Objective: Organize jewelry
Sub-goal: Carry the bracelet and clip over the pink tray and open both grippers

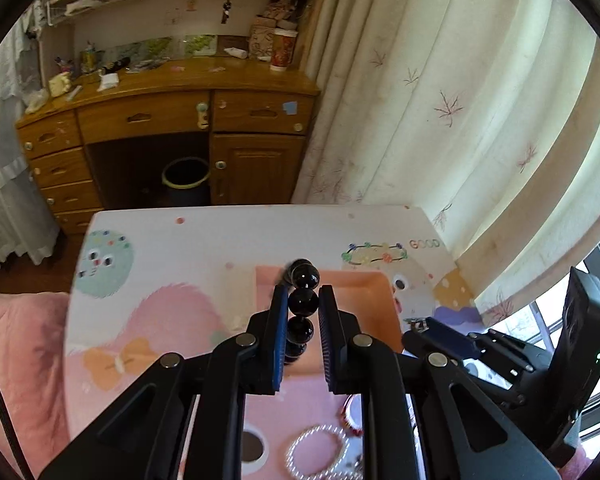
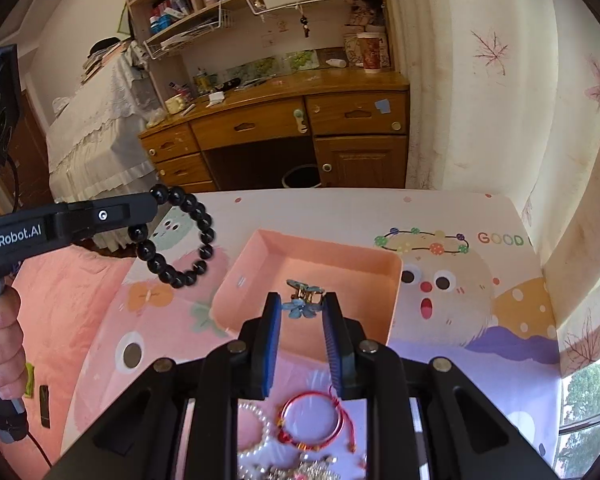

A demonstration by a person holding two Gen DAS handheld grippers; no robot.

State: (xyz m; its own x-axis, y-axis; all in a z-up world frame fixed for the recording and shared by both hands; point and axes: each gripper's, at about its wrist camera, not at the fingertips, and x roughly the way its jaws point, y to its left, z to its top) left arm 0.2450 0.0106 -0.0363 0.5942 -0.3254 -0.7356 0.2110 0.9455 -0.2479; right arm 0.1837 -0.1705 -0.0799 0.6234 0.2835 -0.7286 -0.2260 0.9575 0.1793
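Note:
My left gripper [image 1: 303, 293] is shut on a black bead bracelet [image 1: 303, 302] and holds it in the air above the table; in the right wrist view the bracelet [image 2: 176, 236] hangs from the left gripper [image 2: 150, 206], left of the tray. My right gripper [image 2: 302, 302] is shut on a small blue flower hair clip [image 2: 302, 300] just above the pink tray [image 2: 392, 292]. The tray [image 1: 364, 280] looks empty inside. A red string bangle [image 2: 312, 420] and pearl bracelets [image 2: 260, 424] lie on the table beneath the right gripper.
The low table has a cartoon-printed cover [image 2: 460, 280]. A silver bead bracelet [image 1: 318, 452] lies near its front edge. A pink bedspread [image 1: 16, 352] is at the left, curtains [image 1: 440, 100] at the right, and a wooden desk [image 1: 160, 120] with a bin behind.

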